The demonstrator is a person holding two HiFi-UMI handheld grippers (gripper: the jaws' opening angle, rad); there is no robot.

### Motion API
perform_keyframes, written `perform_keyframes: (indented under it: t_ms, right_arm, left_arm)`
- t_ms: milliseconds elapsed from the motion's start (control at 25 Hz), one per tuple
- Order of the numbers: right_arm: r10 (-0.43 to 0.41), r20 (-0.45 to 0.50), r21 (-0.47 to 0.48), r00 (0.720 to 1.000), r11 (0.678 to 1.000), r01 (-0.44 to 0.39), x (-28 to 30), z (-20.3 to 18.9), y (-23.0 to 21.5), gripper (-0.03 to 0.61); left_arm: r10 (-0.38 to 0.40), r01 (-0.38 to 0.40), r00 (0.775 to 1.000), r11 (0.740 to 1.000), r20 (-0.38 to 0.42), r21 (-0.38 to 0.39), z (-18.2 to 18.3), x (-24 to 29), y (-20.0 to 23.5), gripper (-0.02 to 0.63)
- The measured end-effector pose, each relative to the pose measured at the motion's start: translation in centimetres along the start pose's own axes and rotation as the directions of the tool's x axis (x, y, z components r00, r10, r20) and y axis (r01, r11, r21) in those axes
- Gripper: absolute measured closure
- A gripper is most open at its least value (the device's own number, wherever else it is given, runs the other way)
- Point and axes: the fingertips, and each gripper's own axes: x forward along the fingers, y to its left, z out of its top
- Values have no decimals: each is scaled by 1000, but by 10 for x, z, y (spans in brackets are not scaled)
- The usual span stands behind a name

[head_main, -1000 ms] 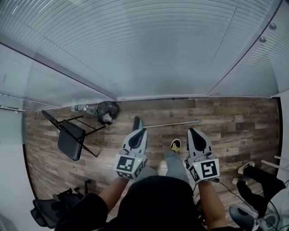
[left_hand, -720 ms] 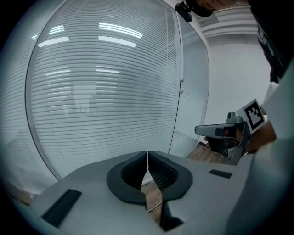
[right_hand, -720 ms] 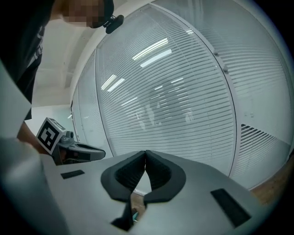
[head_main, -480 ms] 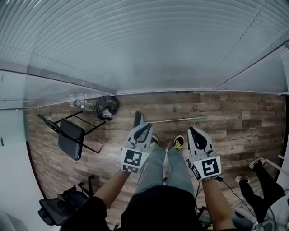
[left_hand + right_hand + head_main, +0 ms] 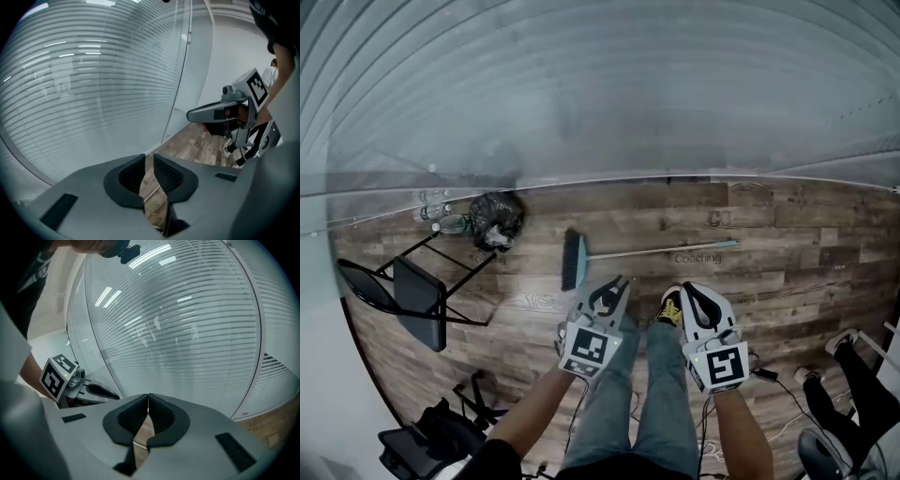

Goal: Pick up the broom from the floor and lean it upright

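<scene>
The broom lies flat on the wood floor, its teal head to the left and its thin handle running right. My left gripper hovers just to the near side of the broom head, not touching it. Its jaws are opening, with a narrow gap and nothing between them, as the left gripper view also shows. My right gripper hangs on the near side of the handle's middle, over a yellow-and-black shoe. Its jaws meet at the tips with nothing held.
A frosted glass wall with blinds runs along the far side of the floor. A black folding chair, a black rubbish bag and bottles stand at the left. Another person's legs and cables are at the right.
Both grippers have dropped toward the floor and closer to the broom as the person bent down. The left jaws have parted slightly.
</scene>
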Motion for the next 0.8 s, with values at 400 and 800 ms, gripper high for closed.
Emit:
perform_keyframes:
  t_ms: [400, 800]
  right_arm:
    - [-5, -90, 49, 996, 999, 10, 81, -149, -32, 561]
    - [-47, -152, 69, 987, 996, 58, 136, -275, -75, 561]
  left_arm:
    - [-68, 92, 978, 989, -198, 114, -150, 141, 8, 457]
    - [-95, 147, 953, 975, -286, 168, -298, 271, 11, 445]
